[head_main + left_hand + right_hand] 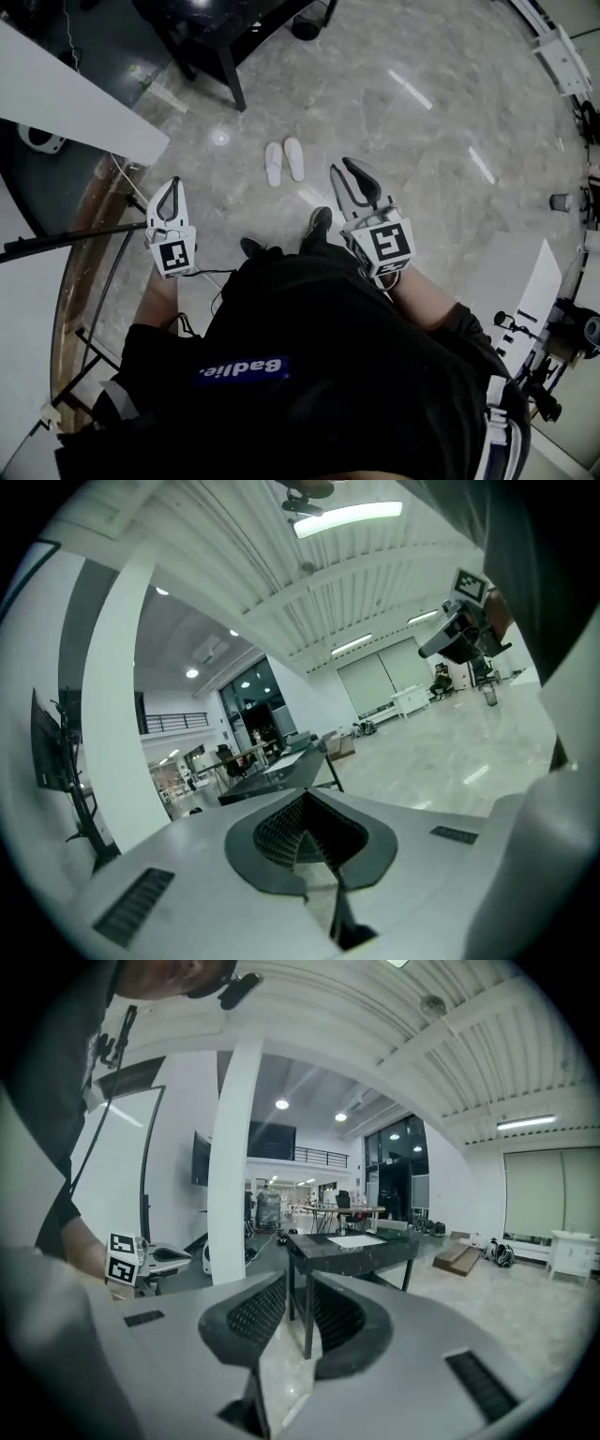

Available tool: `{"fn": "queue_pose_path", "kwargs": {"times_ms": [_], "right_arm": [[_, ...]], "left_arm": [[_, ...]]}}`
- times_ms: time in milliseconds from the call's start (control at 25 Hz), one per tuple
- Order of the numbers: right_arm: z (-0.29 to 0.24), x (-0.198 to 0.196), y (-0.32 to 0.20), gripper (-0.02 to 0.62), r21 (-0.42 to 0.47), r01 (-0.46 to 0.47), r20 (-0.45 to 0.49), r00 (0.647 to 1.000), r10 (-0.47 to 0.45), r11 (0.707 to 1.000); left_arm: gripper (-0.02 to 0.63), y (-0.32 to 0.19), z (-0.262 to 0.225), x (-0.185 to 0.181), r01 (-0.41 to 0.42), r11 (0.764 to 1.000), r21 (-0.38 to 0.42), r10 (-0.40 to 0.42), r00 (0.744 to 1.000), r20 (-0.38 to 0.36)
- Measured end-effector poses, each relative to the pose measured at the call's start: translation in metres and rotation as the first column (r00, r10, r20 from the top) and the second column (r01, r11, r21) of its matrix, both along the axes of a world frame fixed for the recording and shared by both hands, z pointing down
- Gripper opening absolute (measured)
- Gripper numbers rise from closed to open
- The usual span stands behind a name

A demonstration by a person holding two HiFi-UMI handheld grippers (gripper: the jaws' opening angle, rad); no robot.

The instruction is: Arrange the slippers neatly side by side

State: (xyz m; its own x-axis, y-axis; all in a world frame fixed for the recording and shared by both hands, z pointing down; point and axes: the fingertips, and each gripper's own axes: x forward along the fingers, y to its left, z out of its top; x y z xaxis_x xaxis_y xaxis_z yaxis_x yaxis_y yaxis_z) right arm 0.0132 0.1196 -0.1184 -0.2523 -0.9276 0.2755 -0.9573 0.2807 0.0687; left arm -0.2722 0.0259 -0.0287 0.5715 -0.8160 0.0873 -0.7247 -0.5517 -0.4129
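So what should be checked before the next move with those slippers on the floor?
1. In view: ok, both slippers lie on the floor ahead of the person's shoes.
2. Side by side: ok, parallel and close together; touching or not, cannot tell.
3. The left gripper free: ok, jaws shut on nothing.
4. The right gripper free: ok, jaws apart, empty.
5. Grippers near the slippers: not ok, both are held high above the floor.

The slippers (294,157) look too small to show any detail.
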Motion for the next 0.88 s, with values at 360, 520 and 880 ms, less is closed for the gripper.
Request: {"fn": "queue_pose_path", "kwargs": {"times_ms": [360,520,880], "right_arm": [[-0.040,-0.006,0.014,0.000,0.143,0.051,0.084,0.994,-0.063,0.988],[-0.044,0.014,0.024,0.000,0.188,0.126,0.077,0.987,-0.143,0.974],[-0.009,0.101,0.041,0.000,0.157,0.174,0.032,0.983,-0.181,0.972]], "left_arm": [[0.000,0.077,-0.053,0.062,-0.046,0.990,-0.134,-0.001,0.942,-0.334],[0.000,0.112,-0.059,0.137,-0.151,0.963,-0.224,0.046,0.908,-0.416],[0.000,0.124,-0.085,0.286,-0.169,0.977,-0.130,0.118,0.937,-0.329]]}}
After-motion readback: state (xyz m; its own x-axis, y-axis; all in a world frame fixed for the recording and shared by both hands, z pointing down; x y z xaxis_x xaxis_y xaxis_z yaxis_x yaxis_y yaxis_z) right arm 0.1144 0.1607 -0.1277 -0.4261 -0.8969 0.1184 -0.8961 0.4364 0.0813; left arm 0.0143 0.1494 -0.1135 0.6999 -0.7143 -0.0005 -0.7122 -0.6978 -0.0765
